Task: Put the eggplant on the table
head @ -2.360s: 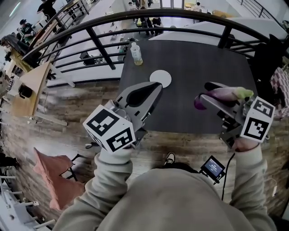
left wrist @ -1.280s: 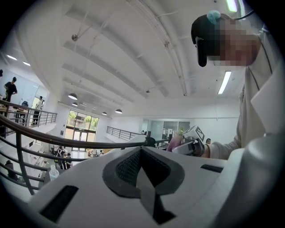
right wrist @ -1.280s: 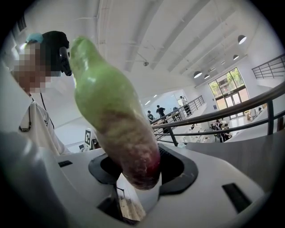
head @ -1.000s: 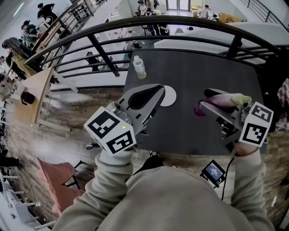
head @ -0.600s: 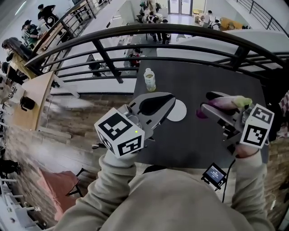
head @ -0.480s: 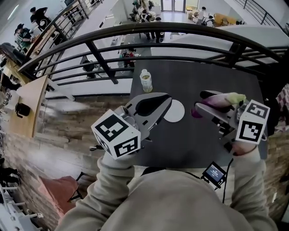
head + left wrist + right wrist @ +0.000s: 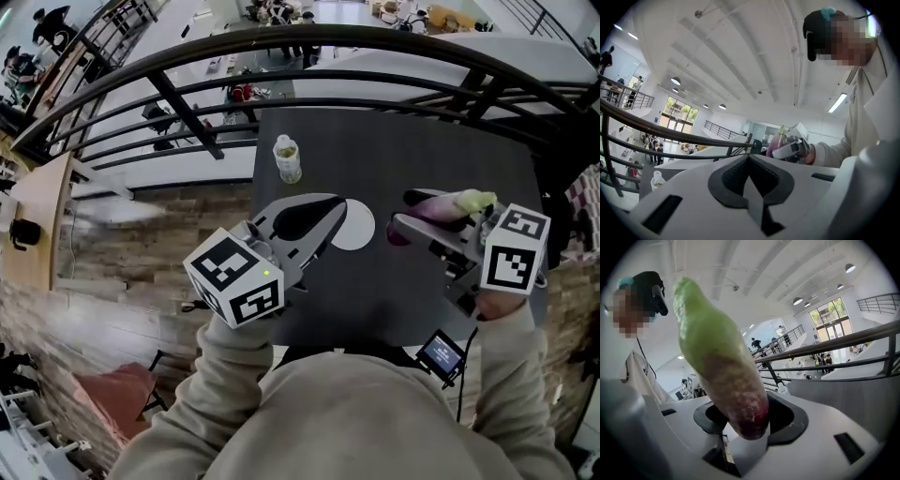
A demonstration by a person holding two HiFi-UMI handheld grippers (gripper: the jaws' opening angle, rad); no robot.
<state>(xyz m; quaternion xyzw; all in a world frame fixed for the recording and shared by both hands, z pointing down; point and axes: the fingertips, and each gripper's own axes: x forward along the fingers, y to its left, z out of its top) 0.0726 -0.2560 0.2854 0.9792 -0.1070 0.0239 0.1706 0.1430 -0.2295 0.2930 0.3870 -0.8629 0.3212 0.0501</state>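
Head view: long purple-and-green eggplant [image 7: 442,203] pinched in right gripper [image 7: 399,212], held over dark square desk [image 7: 412,131], not yet down.

Left gripper view: left gripper [image 7: 749,161] jaws pressed together, nothing between.

Right gripper view: jaws clamped on purple end, green tip poking up.

Carrying step, by the look of it; next, lower onto bare desk, then spread jaws.

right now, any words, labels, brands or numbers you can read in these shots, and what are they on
No text can be read in any view.
Bottle label: too small to read.
Small screen: lit, too blurred to read.
Left cube and right cube: black square markers only, no letters or numbers.
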